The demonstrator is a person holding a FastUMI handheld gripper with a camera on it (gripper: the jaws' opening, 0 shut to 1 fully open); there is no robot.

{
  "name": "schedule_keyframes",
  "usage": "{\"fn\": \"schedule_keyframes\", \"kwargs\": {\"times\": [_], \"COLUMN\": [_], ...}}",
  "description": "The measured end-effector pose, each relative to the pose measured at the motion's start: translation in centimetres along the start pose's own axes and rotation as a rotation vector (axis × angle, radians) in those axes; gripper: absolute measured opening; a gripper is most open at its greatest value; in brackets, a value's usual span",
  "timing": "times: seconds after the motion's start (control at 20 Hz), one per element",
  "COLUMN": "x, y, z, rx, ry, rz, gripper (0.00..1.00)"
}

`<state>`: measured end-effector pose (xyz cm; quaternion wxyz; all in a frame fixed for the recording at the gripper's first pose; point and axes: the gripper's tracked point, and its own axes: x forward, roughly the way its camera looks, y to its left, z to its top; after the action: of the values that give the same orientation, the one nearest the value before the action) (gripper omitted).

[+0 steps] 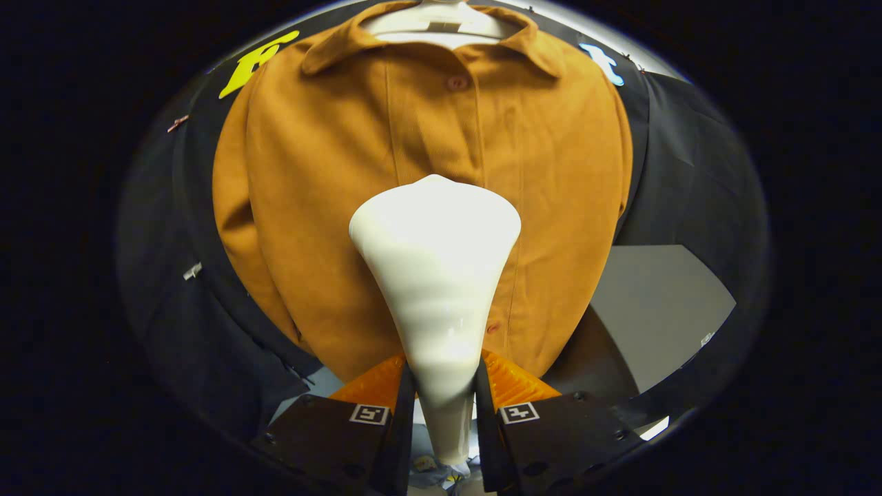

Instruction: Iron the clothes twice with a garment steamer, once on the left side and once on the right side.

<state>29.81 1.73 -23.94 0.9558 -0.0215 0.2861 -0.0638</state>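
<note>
Mustard-brown collared shirt (420,193) hangs buttoned on a white hanger (434,24). Gripper (444,386) clamps the neck of the white flared garment steamer (435,275), head near the placket. Best: slide to one side, keep the head flat, stroke slow and straight.

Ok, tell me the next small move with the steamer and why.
Probably shift the steamer sideways onto one front panel. The gripper has both fingers pressed on its handle, and the head sits over the shirt's button placket, mid-chest, so neither the left nor the right side is under it yet.
</note>
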Motion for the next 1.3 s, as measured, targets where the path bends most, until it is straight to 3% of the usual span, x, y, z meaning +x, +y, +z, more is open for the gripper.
{"fn": "schedule_keyframes", "kwargs": {"times": [0.5, 0.8, 1.3], "x": [-6.1, -8.8, -9.4], "y": [-4.3, -5.3, -6.0], "z": [8.3, 11.6, 13.2], "rx": [0.007, 0.03, 0.025], "ry": [-0.339, -0.476, -0.58], "rz": [-0.049, -0.025, -0.015], "gripper": [0.43, 0.43, 0.43]}}
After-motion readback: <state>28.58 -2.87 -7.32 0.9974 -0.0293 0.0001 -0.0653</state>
